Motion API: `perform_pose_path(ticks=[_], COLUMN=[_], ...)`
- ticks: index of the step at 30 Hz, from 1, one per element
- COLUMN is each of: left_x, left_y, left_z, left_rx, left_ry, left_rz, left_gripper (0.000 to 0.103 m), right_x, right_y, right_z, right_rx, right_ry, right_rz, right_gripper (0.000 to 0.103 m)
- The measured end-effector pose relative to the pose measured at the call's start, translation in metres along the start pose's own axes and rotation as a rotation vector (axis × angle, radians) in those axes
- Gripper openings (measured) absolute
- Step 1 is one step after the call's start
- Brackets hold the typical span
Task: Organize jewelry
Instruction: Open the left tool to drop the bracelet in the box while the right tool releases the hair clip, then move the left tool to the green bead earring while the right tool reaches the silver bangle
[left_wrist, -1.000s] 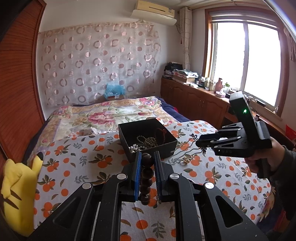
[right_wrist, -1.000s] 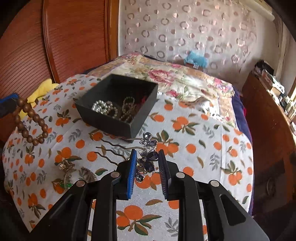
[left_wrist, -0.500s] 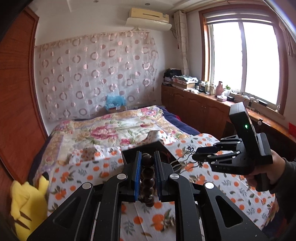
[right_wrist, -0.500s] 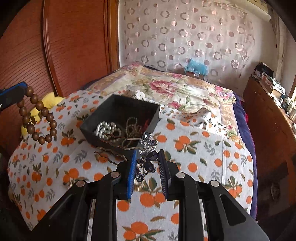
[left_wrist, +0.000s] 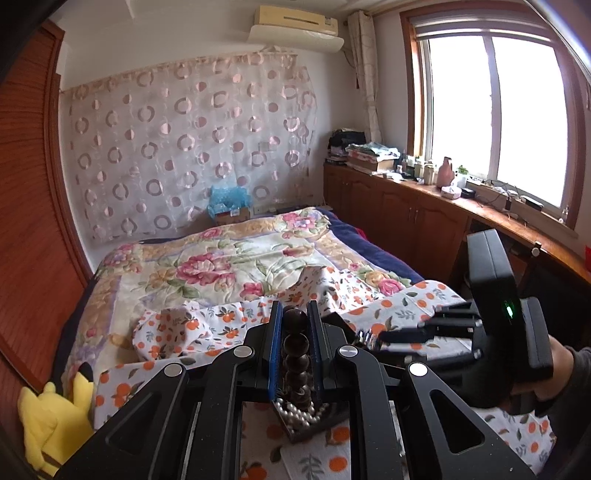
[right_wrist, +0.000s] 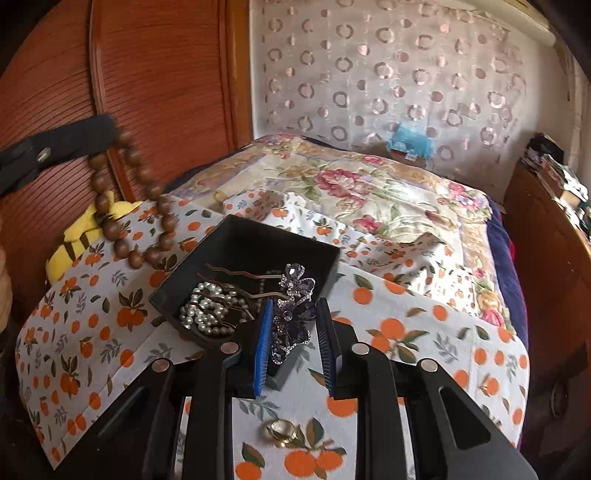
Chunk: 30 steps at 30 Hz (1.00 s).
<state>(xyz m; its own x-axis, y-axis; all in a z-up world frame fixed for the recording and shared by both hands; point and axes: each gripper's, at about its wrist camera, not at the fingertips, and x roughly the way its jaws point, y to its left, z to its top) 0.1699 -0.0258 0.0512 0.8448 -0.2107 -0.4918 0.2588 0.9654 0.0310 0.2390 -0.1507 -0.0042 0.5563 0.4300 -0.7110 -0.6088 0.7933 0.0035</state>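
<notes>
Orange-print cloth (right_wrist: 406, 325) over a floral bed. Centre frame: black box (right_wrist: 236, 240) with pearls (right_wrist: 203, 306). Right gripper (right_wrist: 293, 332) clamped on purple hairpin (right_wrist: 291, 317) above box; left gripper (left_wrist: 294, 354) clamped on wooden bead bracelet (right_wrist: 129, 206), upper left.

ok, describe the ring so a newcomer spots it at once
Start at the bed's orange-print cloth and find the black box on it. In the right wrist view the gold ring lies flat on the cloth nearer the camera than the box, below the right tongs. It is the only jewelry left loose, outside box and grip.
</notes>
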Motion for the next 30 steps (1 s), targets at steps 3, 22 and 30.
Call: perform_pose_path(ticks=[3, 22, 30], left_x=[0.016, 0.049, 0.01], left_y=[0.002, 0.006, -0.008], left_z=[0.002, -0.02, -0.06], left_rx=[0.006, -0.009, -0.009], left_ry=[0.018, 0.106, 0.114], left_rz=[-0.004, -0.036, -0.042], left_gripper=[0.012, 0.028, 0.035], right_x=[0.012, -0.021, -0.039], right_y=[0.006, -0.007, -0.01], right_z=[-0.002, -0.035, -0.07], right_rx=[-0.018, 0.035, 0.092], right_ry=[0.023, -0.044, -0.036], right_rz=[0.03, 0.042, 0.013], right_gripper=[0.028, 0.028, 0.028])
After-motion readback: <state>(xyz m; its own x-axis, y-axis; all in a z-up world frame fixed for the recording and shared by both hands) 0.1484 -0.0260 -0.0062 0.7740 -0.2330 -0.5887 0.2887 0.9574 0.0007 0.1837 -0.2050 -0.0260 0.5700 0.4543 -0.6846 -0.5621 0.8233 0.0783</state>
